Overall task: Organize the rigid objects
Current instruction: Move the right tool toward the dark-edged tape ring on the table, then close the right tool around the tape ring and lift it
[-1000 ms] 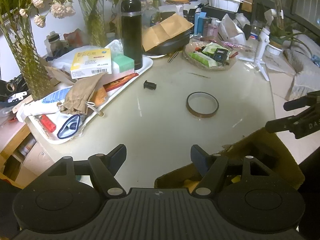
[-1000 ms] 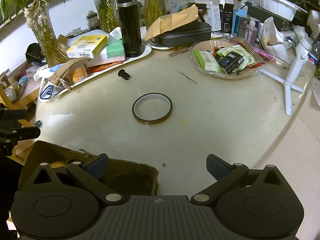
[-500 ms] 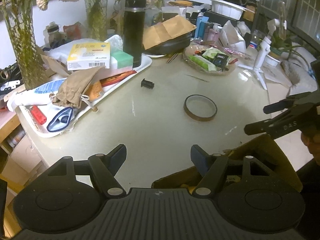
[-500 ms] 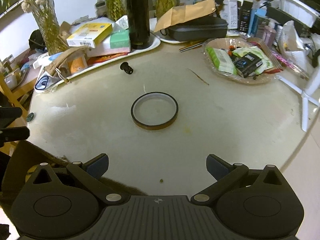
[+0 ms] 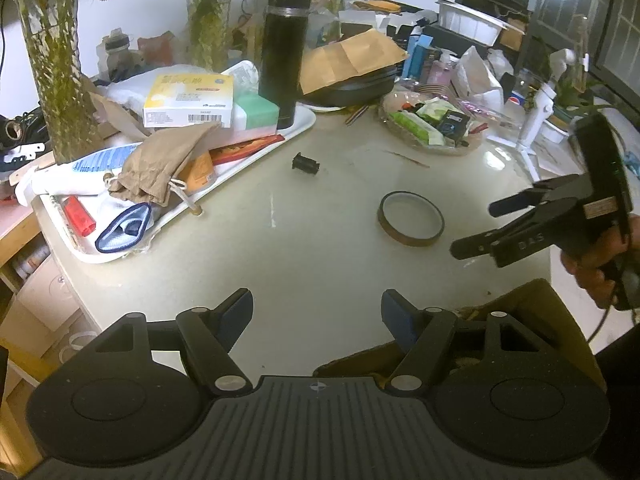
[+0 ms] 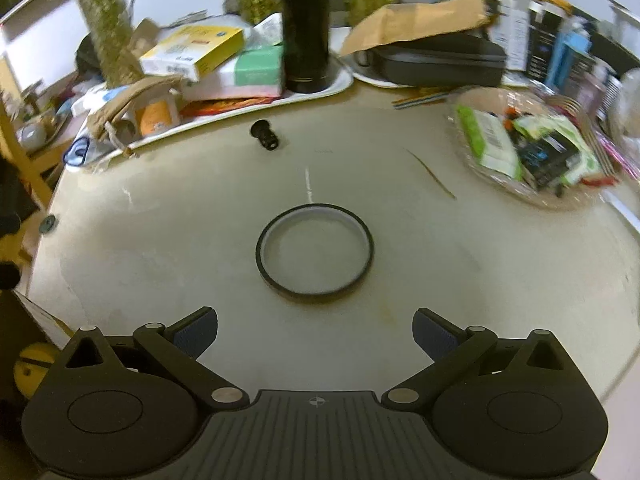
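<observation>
Moving closer and lower than a second ago, the right hand-held gripper [image 6: 315, 330], released and empty, is heading for the tape ring [image 6: 315, 249] lying flat on the bench [image 6: 160, 248]; next it needs to straddle the rim and squeeze.

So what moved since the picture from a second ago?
The right gripper moved in toward the tape ring, which now looks bigger and sits centred ahead of its open, empty jaws. Nothing was grabbed or dropped. The left gripper stayed open, and the ring and small black part lie where they were.
</observation>
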